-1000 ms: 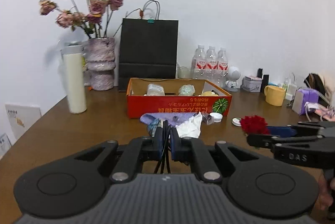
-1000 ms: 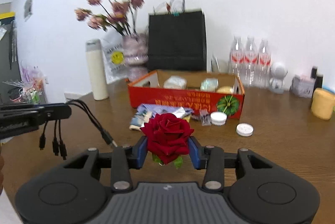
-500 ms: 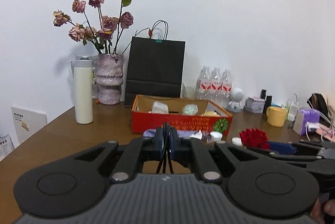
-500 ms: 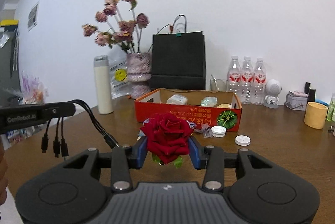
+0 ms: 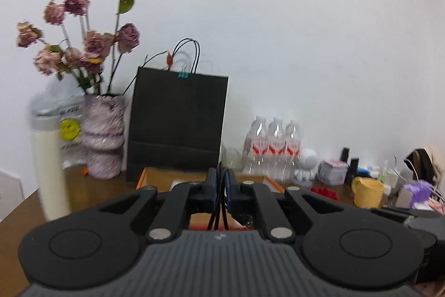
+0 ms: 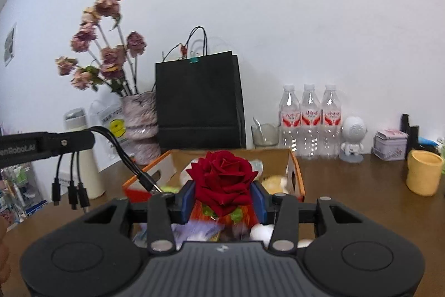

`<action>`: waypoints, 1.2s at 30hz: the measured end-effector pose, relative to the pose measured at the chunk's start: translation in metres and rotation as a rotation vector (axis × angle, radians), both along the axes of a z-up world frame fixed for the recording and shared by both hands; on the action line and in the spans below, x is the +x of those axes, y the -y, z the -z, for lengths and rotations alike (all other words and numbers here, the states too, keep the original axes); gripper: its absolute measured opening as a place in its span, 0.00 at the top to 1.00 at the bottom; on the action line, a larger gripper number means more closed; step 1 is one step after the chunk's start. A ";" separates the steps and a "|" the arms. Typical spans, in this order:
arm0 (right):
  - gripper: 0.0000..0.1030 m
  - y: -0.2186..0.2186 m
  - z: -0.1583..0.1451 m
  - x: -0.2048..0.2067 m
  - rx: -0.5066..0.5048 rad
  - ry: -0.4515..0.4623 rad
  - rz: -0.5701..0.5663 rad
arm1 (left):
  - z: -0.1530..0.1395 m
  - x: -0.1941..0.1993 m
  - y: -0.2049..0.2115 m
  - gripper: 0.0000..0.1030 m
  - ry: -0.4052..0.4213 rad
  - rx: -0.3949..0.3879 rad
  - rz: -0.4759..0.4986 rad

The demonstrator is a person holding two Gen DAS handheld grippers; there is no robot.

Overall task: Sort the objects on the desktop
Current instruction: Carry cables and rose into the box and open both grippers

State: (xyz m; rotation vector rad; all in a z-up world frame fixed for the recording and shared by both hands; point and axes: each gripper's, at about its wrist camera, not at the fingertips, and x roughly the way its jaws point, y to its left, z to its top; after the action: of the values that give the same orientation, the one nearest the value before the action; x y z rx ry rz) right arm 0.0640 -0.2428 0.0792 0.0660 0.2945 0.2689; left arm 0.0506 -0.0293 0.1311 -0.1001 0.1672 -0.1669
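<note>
My left gripper [image 5: 220,187] is shut on a black multi-plug cable [image 5: 219,216] that hangs down between its blue pads. In the right wrist view the same cable [image 6: 122,155] dangles at the left with several plugs. My right gripper [image 6: 223,192] is shut on a red rose [image 6: 222,180], bloom upward, green leaves below the pads. Both grippers hover at the near side of the open orange cardboard box [image 6: 294,172], which holds wrapped items and a yellow thing. The rose [image 5: 324,190] also shows at the right in the left wrist view.
Behind the box stand a black paper bag [image 5: 178,124], a vase of dried roses [image 5: 104,135], a white tumbler [image 5: 48,172] and three water bottles [image 6: 308,119]. To the right are a white astronaut figure [image 6: 351,135], a tin [image 6: 389,144] and a yellow cup [image 6: 422,174]. White caps [image 6: 261,231] lie under my right gripper.
Both grippers have moved forward and up towards the orange box, which now sits close under the fingers. The cable and the rose stay gripped.
</note>
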 end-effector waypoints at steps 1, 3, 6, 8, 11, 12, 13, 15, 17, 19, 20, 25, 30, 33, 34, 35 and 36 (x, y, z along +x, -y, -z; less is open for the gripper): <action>0.59 0.000 -0.002 0.013 -0.002 -0.002 -0.002 | -0.001 0.014 0.003 0.93 0.008 0.003 0.016; 0.59 0.001 -0.004 0.042 -0.019 -0.003 -0.003 | 0.000 0.043 0.007 0.93 0.019 0.010 0.017; 0.59 0.004 -0.009 0.093 -0.029 -0.062 0.009 | 0.002 0.100 0.013 0.93 -0.038 -0.002 0.043; 0.59 0.010 -0.012 0.133 -0.020 -0.150 0.020 | -0.001 0.137 0.017 0.93 -0.102 -0.009 0.056; 0.59 0.018 -0.015 0.197 -0.012 -0.254 0.029 | -0.003 0.200 0.021 0.93 -0.220 -0.071 0.083; 0.58 0.019 -0.014 0.216 -0.013 -0.283 0.018 | -0.001 0.223 0.023 0.93 -0.277 -0.102 0.106; 0.57 0.019 -0.013 0.236 -0.015 -0.321 -0.001 | 0.006 0.245 0.023 0.93 -0.322 -0.139 0.112; 0.58 0.014 -0.004 0.280 -0.053 -0.424 -0.033 | 0.025 0.283 0.032 0.93 -0.429 -0.131 0.111; 0.61 0.008 0.006 0.314 -0.101 -0.507 -0.019 | 0.049 0.314 0.032 0.93 -0.521 -0.084 0.050; 0.61 0.001 0.019 0.342 -0.147 -0.558 0.018 | 0.068 0.337 0.038 0.93 -0.592 -0.021 0.062; 0.61 -0.003 0.027 0.355 -0.194 -0.579 0.047 | 0.073 0.345 0.041 0.90 -0.616 0.009 0.060; 0.60 -0.009 0.050 0.385 -0.232 -0.622 0.067 | 0.080 0.349 0.049 0.37 -0.601 0.114 0.066; 0.46 -0.009 0.036 0.381 -0.233 -0.573 0.050 | 0.063 0.346 0.039 0.28 -0.602 0.119 0.042; 0.41 -0.007 0.019 0.378 -0.225 -0.561 0.062 | 0.046 0.343 0.033 0.21 -0.620 0.121 0.015; 0.41 -0.005 0.012 0.376 -0.208 -0.561 0.057 | 0.042 0.342 0.032 0.19 -0.636 0.132 0.006; 0.40 -0.004 0.005 0.373 -0.189 -0.566 0.052 | 0.038 0.339 0.031 0.18 -0.661 0.154 -0.016; 0.38 -0.003 -0.001 0.370 -0.173 -0.574 0.051 | 0.035 0.338 0.029 0.17 -0.675 0.166 -0.039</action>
State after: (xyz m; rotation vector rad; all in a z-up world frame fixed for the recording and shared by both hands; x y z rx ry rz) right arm 0.4340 -0.2400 0.0798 -0.0225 0.8834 0.1676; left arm 0.3882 -0.0581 0.0962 0.0094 0.8499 -0.0739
